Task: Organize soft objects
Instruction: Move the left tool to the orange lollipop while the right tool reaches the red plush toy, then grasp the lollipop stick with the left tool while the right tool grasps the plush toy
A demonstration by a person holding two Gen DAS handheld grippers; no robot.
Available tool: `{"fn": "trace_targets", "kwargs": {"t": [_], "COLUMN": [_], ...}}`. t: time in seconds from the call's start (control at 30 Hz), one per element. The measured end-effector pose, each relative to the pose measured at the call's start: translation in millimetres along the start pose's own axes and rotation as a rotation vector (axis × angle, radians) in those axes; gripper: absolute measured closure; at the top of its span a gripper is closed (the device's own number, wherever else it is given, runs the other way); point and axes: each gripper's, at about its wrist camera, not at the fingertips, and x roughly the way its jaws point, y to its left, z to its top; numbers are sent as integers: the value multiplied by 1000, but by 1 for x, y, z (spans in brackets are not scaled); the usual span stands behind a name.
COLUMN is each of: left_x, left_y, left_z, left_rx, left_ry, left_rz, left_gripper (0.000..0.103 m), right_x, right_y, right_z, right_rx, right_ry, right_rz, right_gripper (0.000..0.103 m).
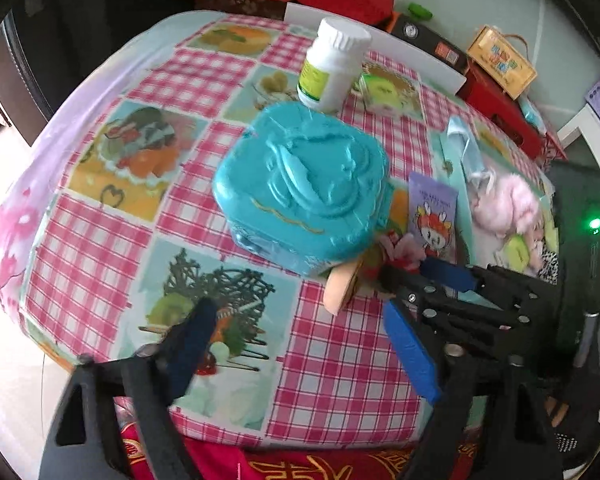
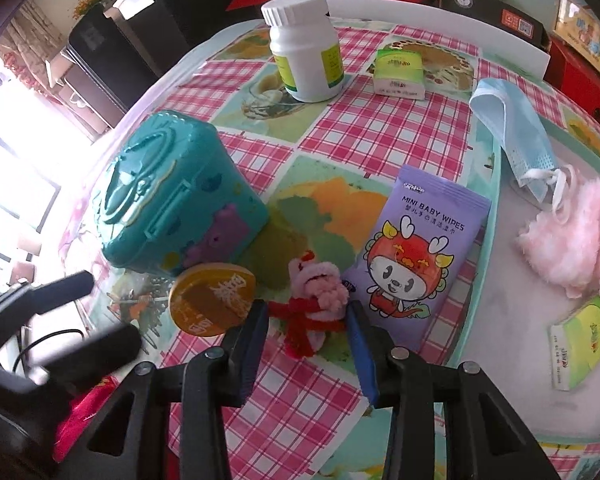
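A small pink and red pipe-cleaner toy (image 2: 318, 300) lies on the checked tablecloth between the blue pads of my right gripper (image 2: 310, 314), whose jaws are open around it. A purple pack of baby wipes (image 2: 416, 248) lies just right of it. A tray (image 2: 484, 216) on the right holds a blue face mask (image 2: 516, 136), a pink fluffy item (image 2: 576, 236) and a green tissue pack (image 2: 580, 342). My left gripper (image 1: 300, 344) is open and empty, low over the cloth in front of a teal box (image 1: 304, 188). The right gripper shows in the left wrist view (image 1: 432, 276).
A white pill bottle (image 2: 306, 48) and another green tissue pack (image 2: 400, 74) stand at the back. An orange round disc (image 2: 212, 300) lies beside the toy. Red boxes (image 1: 500, 100) and a white board (image 1: 380, 44) border the far table edge.
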Motion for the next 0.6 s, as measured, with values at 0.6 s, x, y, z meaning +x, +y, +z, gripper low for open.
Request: {"fn": "trace_targets", "kwargs": {"t": [0.6], "left_x": [17], "left_y": [-14], "left_z": [9], "left_rx": [8], "left_ry": [32], "left_rz": [3], "left_gripper": [36], "right_x": [-8], "right_y": [-19], "right_z": [-14], "right_rx": [71], "right_ry": [19], "right_rz": [23], "right_gripper": [78]}}
